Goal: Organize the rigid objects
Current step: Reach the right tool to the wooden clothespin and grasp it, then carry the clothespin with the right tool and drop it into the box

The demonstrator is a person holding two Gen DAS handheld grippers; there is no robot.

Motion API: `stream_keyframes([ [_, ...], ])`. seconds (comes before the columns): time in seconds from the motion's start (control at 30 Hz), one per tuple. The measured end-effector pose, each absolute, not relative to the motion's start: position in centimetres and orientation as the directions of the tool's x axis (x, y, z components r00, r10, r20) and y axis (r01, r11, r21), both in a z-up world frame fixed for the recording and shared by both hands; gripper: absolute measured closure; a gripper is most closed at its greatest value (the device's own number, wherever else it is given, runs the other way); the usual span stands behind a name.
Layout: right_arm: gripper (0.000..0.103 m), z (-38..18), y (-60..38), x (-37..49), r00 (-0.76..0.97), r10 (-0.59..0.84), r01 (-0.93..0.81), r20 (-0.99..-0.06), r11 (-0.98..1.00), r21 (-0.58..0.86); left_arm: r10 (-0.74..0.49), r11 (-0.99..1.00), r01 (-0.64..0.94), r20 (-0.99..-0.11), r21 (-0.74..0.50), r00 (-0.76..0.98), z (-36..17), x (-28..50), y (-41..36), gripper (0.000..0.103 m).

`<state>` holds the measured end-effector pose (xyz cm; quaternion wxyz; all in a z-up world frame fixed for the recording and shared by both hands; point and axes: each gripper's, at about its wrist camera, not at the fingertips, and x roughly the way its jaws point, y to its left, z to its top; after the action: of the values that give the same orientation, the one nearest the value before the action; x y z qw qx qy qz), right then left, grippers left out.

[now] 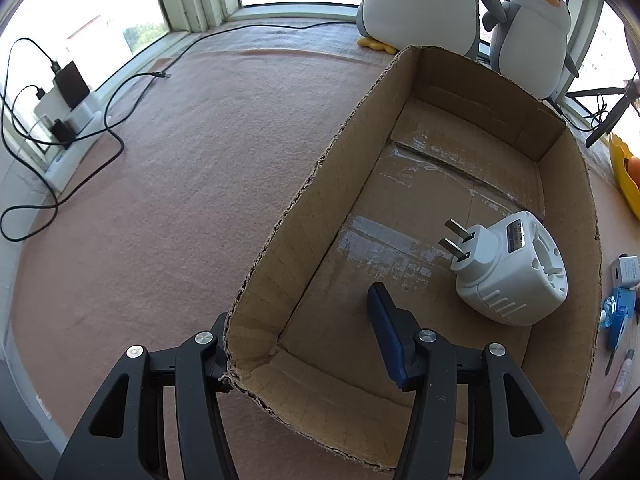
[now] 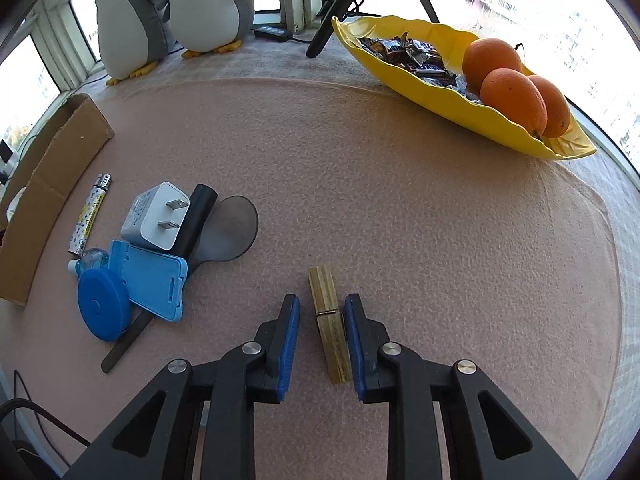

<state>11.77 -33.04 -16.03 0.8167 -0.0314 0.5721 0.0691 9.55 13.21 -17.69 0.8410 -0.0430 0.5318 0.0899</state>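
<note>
Inside cardboard box [image 1: 520,128]: white plug adapter [image 1: 508,268].

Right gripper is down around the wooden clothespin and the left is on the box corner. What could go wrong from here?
1. The right gripper straddles the wooden clothespin, whose far end sticks out past the pads; a shallow pinch may let it pivot or slip.
2. The left gripper clamps the cardboard box by its ragged corner; the wall could buckle or tear, shifting the white plug adapter inside.
</note>
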Motion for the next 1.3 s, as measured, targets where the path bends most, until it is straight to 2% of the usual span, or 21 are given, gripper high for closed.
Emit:
stream_keyframes([
  [0.07, 0.091, -16.0, -33.3, 11.6, 0.33, 0.09, -0.148, -0.94, 0.988, 0.043, 0.108, 0.98, -0.198, -0.901, 0.025, 0.419, -17.7, 9.5, 13.2, 0.049],
  [0.53, 0.092, -14.2, -32.6, 10.0, 0.345, 0.126, -0.09, -0.93, 0.991, 0.101, 0.113, 0.98, -0.196, -0.895, 0.029, 0.431, -17.7, 9.2, 13.1, 0.049],
  [0.93, 0.092, -6.9, -21.1, 8.9, 0.422, 0.289, -0.286, -0.859, 0.942, 0.177, 0.113, 0.983, -0.181, -0.888, 0.034, 0.445, -17.6, 9.0, 13.0, 0.049],
  [1.3, 0.092, -5.2, -10.9, 11.1, 0.411, 0.396, -0.41, -0.821, 0.885, 0.222, 0.107, 0.985, -0.167, -0.88, 0.031, 0.462, -17.7, 8.8, 12.9, 0.049],
])
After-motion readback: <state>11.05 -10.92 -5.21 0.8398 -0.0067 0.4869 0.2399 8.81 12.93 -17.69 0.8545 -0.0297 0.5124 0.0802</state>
